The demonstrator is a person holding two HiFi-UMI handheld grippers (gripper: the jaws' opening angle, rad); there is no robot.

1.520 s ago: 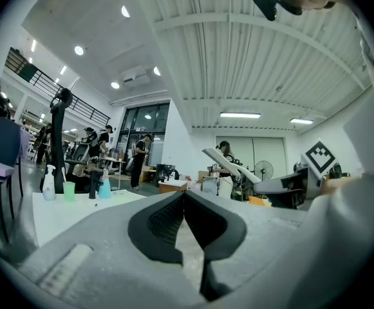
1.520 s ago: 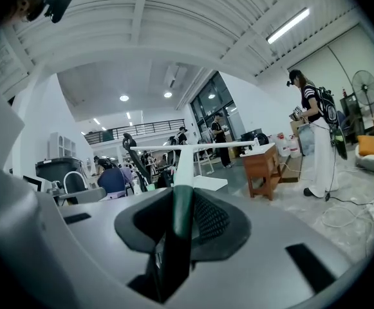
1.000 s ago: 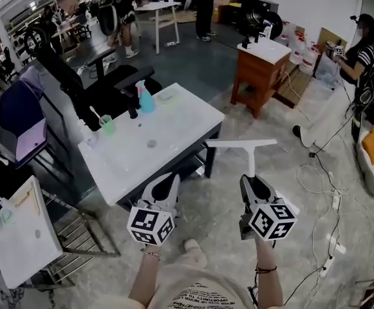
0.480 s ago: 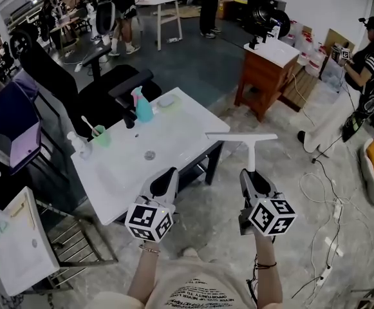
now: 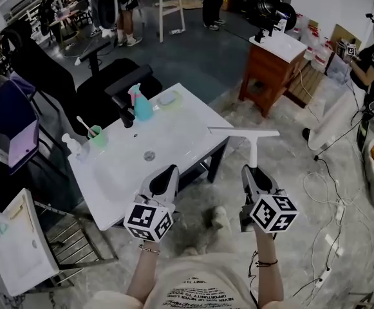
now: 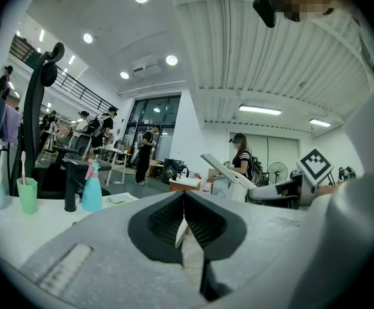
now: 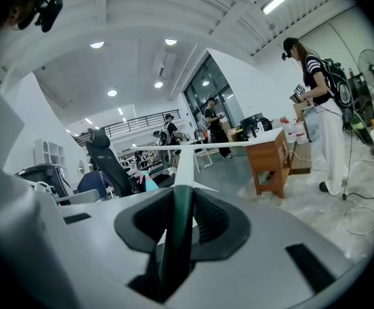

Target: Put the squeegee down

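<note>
Between right gripper [image 5: 251, 171] jaws, squeegee [image 5: 252, 148] clamped

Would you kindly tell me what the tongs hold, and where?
The right tongs grip the squeegee by its handle; the left tongs are shut and empty.

1. Looks steeply down from head height, close above both jaws.
2. Rides the left gripper [image 5: 166, 172], faces far and level; shares the spray bottle [image 6: 91, 188] with the head view.
3. Rides the right gripper [image 5: 248, 171], faces far; shares the wooden cabinet [image 7: 267, 153].

Spray bottle [image 5: 142, 105], green cup [image 5: 96, 132] — on white table [image 5: 187, 131]
</note>
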